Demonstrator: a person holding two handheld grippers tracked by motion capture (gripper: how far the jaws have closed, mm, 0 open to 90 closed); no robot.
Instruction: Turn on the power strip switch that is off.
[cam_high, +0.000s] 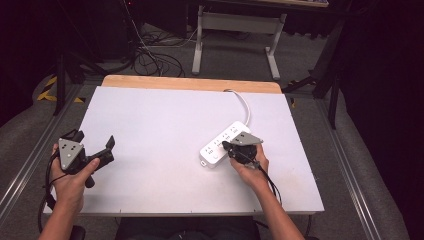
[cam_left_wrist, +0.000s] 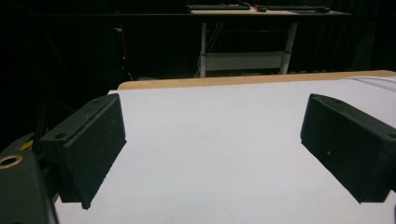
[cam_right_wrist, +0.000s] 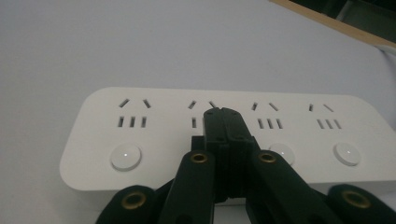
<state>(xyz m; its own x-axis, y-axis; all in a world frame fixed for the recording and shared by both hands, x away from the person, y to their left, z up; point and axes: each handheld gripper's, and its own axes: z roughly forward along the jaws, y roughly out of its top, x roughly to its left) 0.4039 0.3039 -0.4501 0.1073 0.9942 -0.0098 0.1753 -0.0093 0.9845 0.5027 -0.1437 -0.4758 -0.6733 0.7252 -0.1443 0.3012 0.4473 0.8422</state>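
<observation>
A white power strip (cam_high: 218, 145) with several sockets and round buttons lies at an angle right of the table's middle, and its white cable (cam_high: 245, 106) runs to the far edge. My right gripper (cam_high: 226, 146) is shut with nothing between its jaws. In the right gripper view the closed tips (cam_right_wrist: 223, 117) sit over the power strip (cam_right_wrist: 93, 135) at its second socket group. They hide the button there; whether they touch it I cannot tell. My left gripper (cam_high: 95, 140) is held at the table's left side. It stands open (cam_left_wrist: 212, 149) over bare white surface.
The white table top (cam_high: 160, 120) has a wooden strip (cam_high: 190, 83) along its far edge. Beyond it stand a desk frame (cam_high: 235, 30) and loose cables on the floor (cam_high: 150, 60). Metal rails (cam_high: 345, 165) run along both sides of the table.
</observation>
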